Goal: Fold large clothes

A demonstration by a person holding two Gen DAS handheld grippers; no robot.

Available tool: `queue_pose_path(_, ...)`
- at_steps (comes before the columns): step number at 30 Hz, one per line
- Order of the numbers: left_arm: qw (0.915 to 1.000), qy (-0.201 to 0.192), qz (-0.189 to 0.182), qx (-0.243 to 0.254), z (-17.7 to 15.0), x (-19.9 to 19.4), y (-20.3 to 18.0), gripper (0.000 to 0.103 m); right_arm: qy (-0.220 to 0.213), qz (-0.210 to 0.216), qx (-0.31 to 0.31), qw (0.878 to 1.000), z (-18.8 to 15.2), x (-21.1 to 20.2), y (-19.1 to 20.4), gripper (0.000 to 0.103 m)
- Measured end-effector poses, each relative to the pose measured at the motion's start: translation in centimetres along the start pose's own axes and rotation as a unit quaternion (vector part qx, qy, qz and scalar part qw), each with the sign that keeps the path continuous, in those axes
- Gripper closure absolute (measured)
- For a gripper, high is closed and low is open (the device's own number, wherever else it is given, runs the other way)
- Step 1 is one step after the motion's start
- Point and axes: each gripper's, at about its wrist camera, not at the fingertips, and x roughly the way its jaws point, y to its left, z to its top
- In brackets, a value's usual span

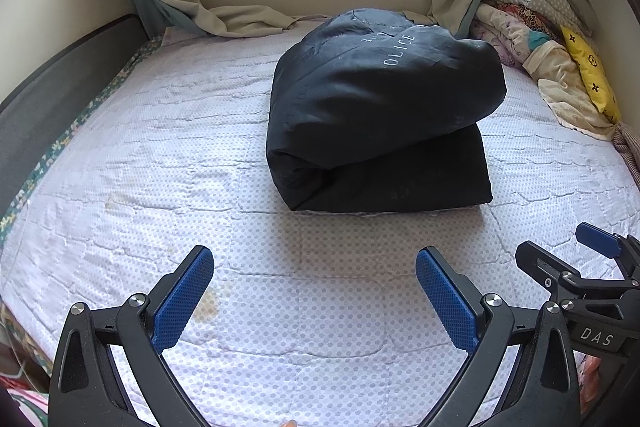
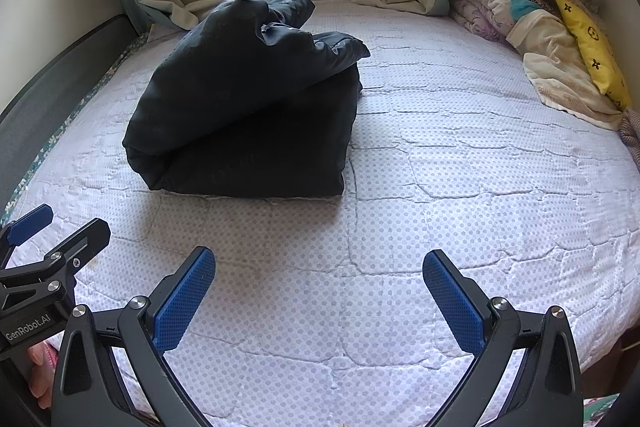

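Left wrist view: bed (image 1: pixel 120 147) with quilted cover; folded dark garment (image 1: pixel 380 115) mid-bed, ahead and slightly right of left tool (image 1: pixel 315 301), long axis front to back, top flap bulging up. Left tool looks nearer. Right tool (image 2: pixel 319 301) sees it ahead-left. Both tools wide open, empty, side by side. Bedding pile (image 1: pixel 552 39) far right, clear of path. Nothing between.

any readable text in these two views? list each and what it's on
"OLICE": pale letters on the dark folded garment, left wrist view; a fold hides whatever comes before the O.
A fainter line above it on the same garment: too blurred to read.
"DAS": on the right gripper body, left wrist view.
"GenRobot.AI": on the left gripper body, right wrist view.
The yellow cushion carries dark symbols only, no letters.
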Motion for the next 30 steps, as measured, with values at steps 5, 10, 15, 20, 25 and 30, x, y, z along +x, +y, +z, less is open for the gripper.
queue_pose_path(5, 0.9999, 0.004, -0.013, -0.004, 0.0, 0.09, 0.03, 0.0, 0.0, 0.0, 0.0, 1.0, -0.05, 0.02, -0.02, 0.0)
queue_pose_path(10, 0.9994, 0.005, -0.029, -0.016, 0.04, 0.0, 0.25, 0.0, -0.001, 0.0, -0.002, 1.0, -0.07, 0.03, 0.12, 0.0)
queue_pose_path(15, 0.9994, 0.005, -0.032, -0.012, -0.04, -0.06, -0.04, 0.0, 0.0, 0.0, -0.005, 1.0, -0.09, 0.05, 0.29, 0.0)
queue_pose_path(20, 0.9994, 0.005, -0.031, -0.01, -0.12, -0.03, -0.31, 0.0, -0.002, -0.002, -0.01, 1.0, -0.12, -0.02, 0.44, 0.0)
queue_pose_path(25, 0.9995, 0.004, -0.031, -0.011, -0.23, 0.01, -0.23, 0.0, -0.002, -0.003, -0.012, 1.0, -0.19, -0.04, 0.45, 0.0)
queue_pose_path(30, 0.9997, 0.002, -0.022, -0.008, -0.35, -0.03, -0.2, 0.0, 0.002, -0.003, -0.009, 1.0, -0.22, 0.08, 0.18, 0.0)
